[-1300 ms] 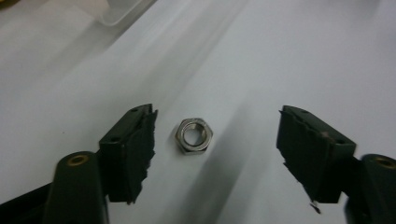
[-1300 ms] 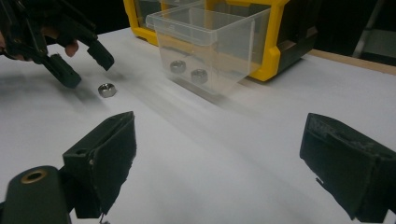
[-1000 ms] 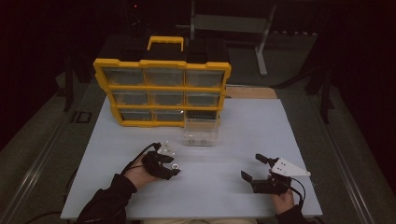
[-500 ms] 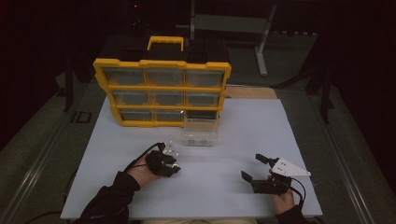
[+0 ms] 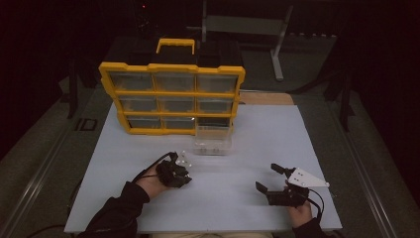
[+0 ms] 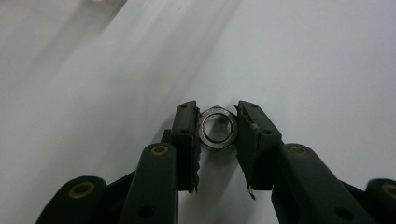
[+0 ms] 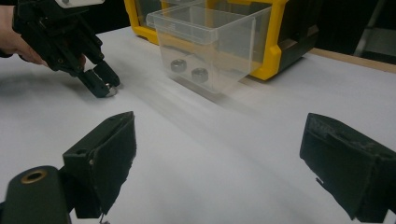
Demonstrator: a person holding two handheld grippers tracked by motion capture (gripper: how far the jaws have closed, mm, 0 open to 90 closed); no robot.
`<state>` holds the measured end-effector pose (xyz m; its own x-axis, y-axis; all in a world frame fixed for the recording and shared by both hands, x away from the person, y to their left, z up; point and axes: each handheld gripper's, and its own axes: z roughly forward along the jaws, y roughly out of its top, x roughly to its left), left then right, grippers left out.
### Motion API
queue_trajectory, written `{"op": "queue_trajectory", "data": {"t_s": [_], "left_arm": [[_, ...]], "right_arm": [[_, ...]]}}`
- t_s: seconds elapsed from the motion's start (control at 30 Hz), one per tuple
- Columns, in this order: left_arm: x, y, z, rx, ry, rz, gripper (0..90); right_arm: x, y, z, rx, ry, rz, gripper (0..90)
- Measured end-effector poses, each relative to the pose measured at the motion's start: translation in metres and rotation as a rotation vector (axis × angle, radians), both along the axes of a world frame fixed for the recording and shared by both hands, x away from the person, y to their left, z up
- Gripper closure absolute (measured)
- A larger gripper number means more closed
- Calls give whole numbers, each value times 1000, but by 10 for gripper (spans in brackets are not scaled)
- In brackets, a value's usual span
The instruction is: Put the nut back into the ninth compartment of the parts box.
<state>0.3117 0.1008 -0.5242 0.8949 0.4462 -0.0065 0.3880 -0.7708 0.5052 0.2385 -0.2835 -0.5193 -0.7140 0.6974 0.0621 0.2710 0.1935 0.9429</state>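
Observation:
A steel hex nut (image 6: 217, 141) sits pinched between the jaws of my left gripper (image 6: 217, 111), right down at the white table top. In the high view this left gripper (image 5: 184, 178) is left of centre, in front of a clear plastic drawer (image 5: 213, 141). The right gripper view has the left gripper (image 7: 106, 87) tip-down on the table with the nut (image 7: 112, 92) at its tips. The clear drawer (image 7: 210, 42) holds two more nuts (image 7: 177, 64). My right gripper (image 5: 269, 178) rests near the front right, open and holding nothing; its jaws (image 7: 219, 140) stand wide apart.
A yellow drawer organizer (image 5: 171, 94) with a handle stands upright at the back of the white board (image 5: 277, 134). The clear drawer stands just in front of its lower right slot. A wooden strip (image 5: 267, 98) lies behind the board at the right.
My left gripper has shifted a little to the right over the table. The right gripper has stayed put.

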Motion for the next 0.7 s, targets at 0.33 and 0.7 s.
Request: {"op": "queue_trajectory", "data": {"t_s": [0.33,0.7], "left_arm": [[3,3,18,-29,-4,6,687],[7,11,58,-72,-57,23,687]], "right_arm": [[0,0,0,0,-1,0,108],[0,0,0,-1,-1,-1,107]]}}
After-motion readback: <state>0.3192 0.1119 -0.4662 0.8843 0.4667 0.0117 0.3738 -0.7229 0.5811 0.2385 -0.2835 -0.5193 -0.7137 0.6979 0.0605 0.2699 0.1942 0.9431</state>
